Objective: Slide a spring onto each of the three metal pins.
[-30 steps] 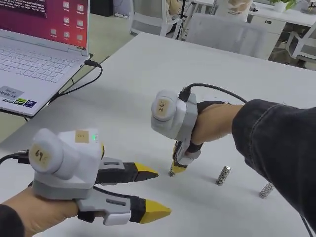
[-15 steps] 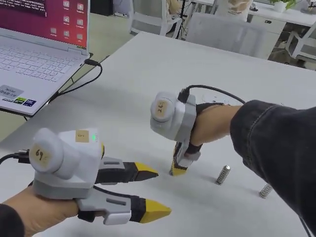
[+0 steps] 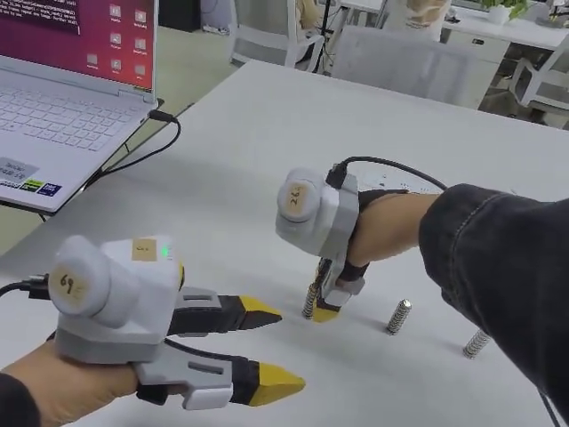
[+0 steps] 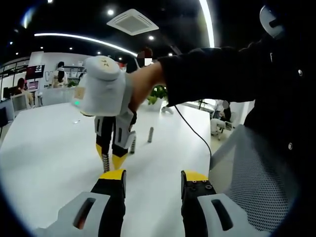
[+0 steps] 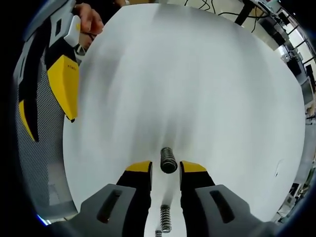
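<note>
Three small metal springs stand upright in a row on the white table [image 3: 249, 133]: one [image 3: 309, 301] by my right gripper, a second [image 3: 398, 316] and a third [image 3: 476, 342] further right. My right gripper [image 3: 323, 311] points straight down, its yellow tips at table height just right of the first spring. In the right gripper view that spring [image 5: 168, 160] stands end-on between the narrowly open jaws of the right gripper [image 5: 166, 169], with small gaps on both sides. My left gripper [image 3: 271, 349] hovers open and empty at the lower left, and its own view shows the left gripper [image 4: 152, 177] aimed at the right gripper [image 4: 111, 157].
An open laptop [image 3: 62, 98] sits at the far left with a black cable [image 3: 142, 151] running onto the table. The right gripper's cable [image 3: 391, 165] loops behind it. Chairs [image 3: 400, 62] stand beyond the table's far edge.
The right gripper has risen slightly and shifted a little right, so the first spring now shows beside its tips. The left gripper holds its place.
</note>
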Action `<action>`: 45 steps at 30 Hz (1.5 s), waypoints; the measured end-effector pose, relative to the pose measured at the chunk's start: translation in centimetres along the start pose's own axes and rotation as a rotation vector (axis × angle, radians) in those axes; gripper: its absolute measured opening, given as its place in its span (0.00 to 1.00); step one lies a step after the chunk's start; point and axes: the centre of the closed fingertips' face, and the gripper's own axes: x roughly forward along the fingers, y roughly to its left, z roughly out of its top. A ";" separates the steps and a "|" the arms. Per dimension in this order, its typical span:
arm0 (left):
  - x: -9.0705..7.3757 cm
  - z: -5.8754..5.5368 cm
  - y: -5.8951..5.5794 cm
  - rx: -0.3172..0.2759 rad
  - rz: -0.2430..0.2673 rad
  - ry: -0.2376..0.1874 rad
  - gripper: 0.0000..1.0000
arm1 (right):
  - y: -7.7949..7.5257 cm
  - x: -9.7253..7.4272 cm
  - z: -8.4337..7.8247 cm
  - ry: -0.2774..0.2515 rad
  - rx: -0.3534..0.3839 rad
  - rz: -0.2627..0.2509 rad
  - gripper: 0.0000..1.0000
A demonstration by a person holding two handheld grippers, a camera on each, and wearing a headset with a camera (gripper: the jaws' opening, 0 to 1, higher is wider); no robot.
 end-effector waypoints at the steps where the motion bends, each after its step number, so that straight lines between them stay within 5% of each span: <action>1: 0.0 0.0 0.0 0.000 0.000 0.000 0.39 | 0.1 0.0 -0.1 -0.004 0.005 0.000 0.21; 16: 0.1 -0.1 0.0 -0.002 0.002 0.006 0.39 | 1.1 -0.7 -1.1 -0.062 0.044 -0.016 0.22; 45: 0.5 -0.2 -0.3 -0.007 -0.007 0.016 0.39 | 3.9 -1.8 -1.2 -0.282 0.171 -0.098 0.23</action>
